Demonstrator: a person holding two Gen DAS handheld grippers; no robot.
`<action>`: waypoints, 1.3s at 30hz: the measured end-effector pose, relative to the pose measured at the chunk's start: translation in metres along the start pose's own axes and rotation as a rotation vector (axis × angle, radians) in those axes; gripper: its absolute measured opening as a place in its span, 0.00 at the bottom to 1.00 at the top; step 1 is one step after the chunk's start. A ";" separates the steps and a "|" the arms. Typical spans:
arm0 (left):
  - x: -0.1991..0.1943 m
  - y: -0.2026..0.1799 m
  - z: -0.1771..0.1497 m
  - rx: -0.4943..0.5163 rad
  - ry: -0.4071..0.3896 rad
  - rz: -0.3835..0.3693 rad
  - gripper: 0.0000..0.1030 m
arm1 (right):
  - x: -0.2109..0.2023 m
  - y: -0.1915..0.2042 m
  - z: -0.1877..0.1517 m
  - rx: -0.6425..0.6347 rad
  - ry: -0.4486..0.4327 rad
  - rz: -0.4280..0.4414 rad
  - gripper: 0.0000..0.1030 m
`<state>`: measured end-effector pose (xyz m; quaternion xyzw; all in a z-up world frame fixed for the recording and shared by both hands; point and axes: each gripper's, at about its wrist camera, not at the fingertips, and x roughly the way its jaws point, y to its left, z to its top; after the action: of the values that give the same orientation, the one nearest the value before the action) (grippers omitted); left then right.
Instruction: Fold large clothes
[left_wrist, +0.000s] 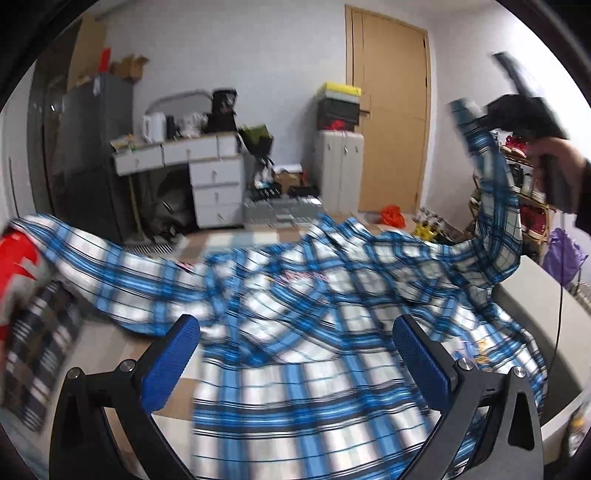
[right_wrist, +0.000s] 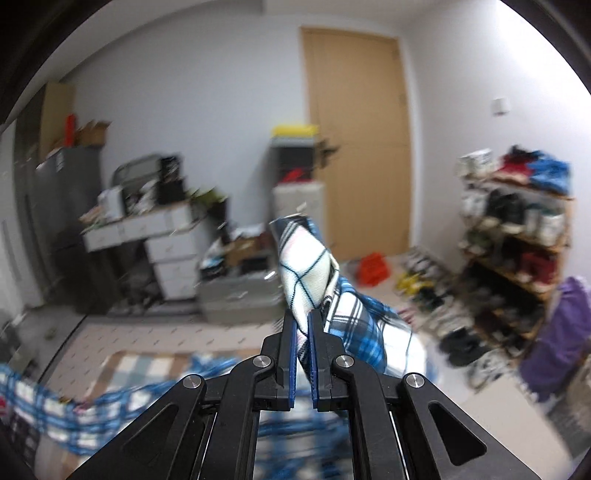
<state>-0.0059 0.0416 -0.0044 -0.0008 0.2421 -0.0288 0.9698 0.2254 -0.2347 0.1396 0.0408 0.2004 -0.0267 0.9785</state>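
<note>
A large blue-and-white plaid shirt (left_wrist: 295, 295) lies rumpled across the white table (left_wrist: 535, 314). One sleeve runs up to the right. In the left wrist view, my right gripper (left_wrist: 467, 114) holds the end of that sleeve high in the air, with a hand (left_wrist: 557, 162) behind it. The right wrist view shows the right gripper (right_wrist: 303, 315) shut on the sleeve end of the shirt (right_wrist: 306, 266), and the fabric sticks up between the pads. My left gripper (left_wrist: 299, 332) hovers low over the shirt's body with its blue pads wide open and nothing between them.
A red garment (left_wrist: 18, 254) and a dark checked cloth (left_wrist: 40, 354) lie at the table's left end. Beyond the table are white drawers (left_wrist: 216, 184), a wooden door (left_wrist: 391, 122), a shoe rack (right_wrist: 517, 240) and a purple bag (right_wrist: 554, 332).
</note>
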 end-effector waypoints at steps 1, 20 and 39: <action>-0.004 0.009 0.000 -0.007 -0.010 0.009 0.99 | 0.008 0.013 -0.007 0.008 0.022 0.025 0.05; -0.011 0.090 0.009 -0.275 -0.066 0.027 0.99 | 0.133 0.268 -0.262 -0.061 0.508 0.394 0.06; 0.017 0.094 0.008 -0.218 -0.004 0.015 0.99 | 0.072 0.098 -0.219 0.481 0.524 0.873 1.00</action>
<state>0.0180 0.1346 -0.0065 -0.1045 0.2418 0.0047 0.9647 0.2128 -0.1203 -0.0823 0.3472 0.3896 0.3470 0.7793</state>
